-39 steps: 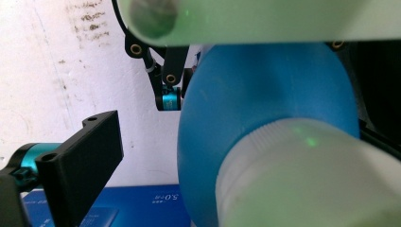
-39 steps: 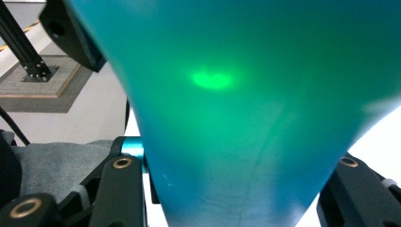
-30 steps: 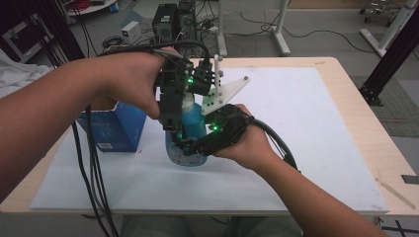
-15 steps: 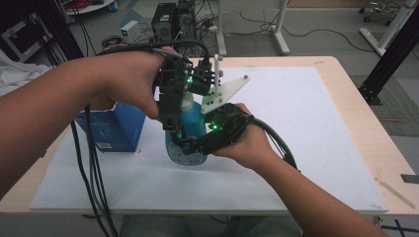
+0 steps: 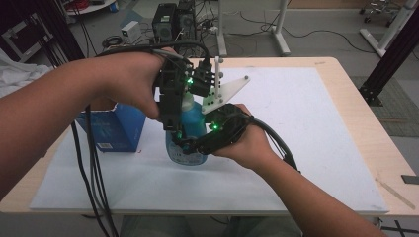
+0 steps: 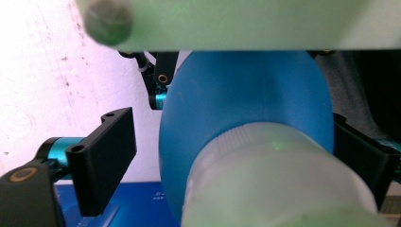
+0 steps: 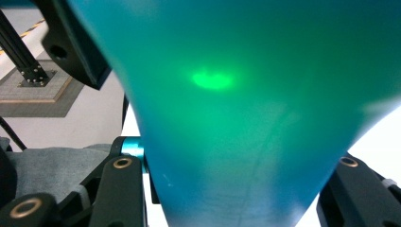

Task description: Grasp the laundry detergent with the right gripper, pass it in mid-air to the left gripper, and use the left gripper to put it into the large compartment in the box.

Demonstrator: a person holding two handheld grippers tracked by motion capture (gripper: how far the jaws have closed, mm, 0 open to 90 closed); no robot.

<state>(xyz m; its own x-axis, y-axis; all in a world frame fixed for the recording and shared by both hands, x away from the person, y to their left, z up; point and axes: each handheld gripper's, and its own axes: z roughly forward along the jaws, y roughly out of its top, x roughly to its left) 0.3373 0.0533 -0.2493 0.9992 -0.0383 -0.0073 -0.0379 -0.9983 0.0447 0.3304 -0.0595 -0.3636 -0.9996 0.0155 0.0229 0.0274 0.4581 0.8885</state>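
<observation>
A blue bottle (image 5: 191, 127) stands upright on the white mat (image 5: 306, 113). My right gripper (image 5: 190, 146) comes in level from the right and is shut on the bottle's lower body (image 7: 246, 118), a jaw on either side of it (image 7: 236, 189). My left gripper (image 5: 184, 106) points down over the bottle's top. In the left gripper view its jaws stand either side of the bottle's shoulder (image 6: 246, 104), below the white collar (image 6: 265, 175). These jaws have just been closing. The left-hand jaw still stands apart from the bottle.
A blue carton (image 5: 116, 127) stands on the mat just left of the bottle. Black cables (image 5: 94, 173) hang from the left hand over the table's near edge. A white three-cornered plate (image 5: 225, 91) sticks out behind the grippers. The wooden table (image 5: 356, 123) borders the mat.
</observation>
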